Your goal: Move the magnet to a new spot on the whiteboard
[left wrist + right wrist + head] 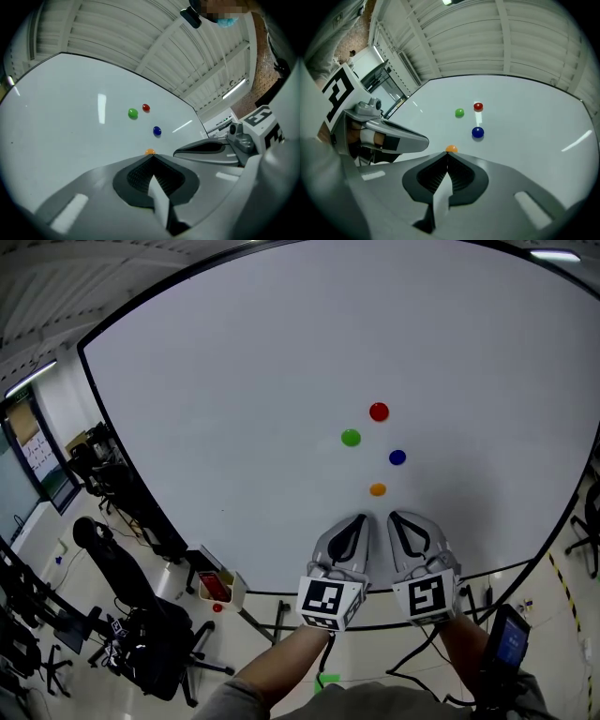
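White and almost bare, the whiteboard [234, 381] filled the head view with four magnets clustered on it. The orange magnet [378, 489] sat lowest. The blue magnet [397, 457] lay just above it to the right, the green magnet [351, 438] above it to the left, and the red magnet [379, 412] straight above it, farthest off. The left gripper [362, 518] and right gripper [393, 517] hovered side by side just below the orange magnet, clear of it, each with jaws pressed together on nothing. Black chairs [141, 634] stood well below and left of the orange magnet, off the board.
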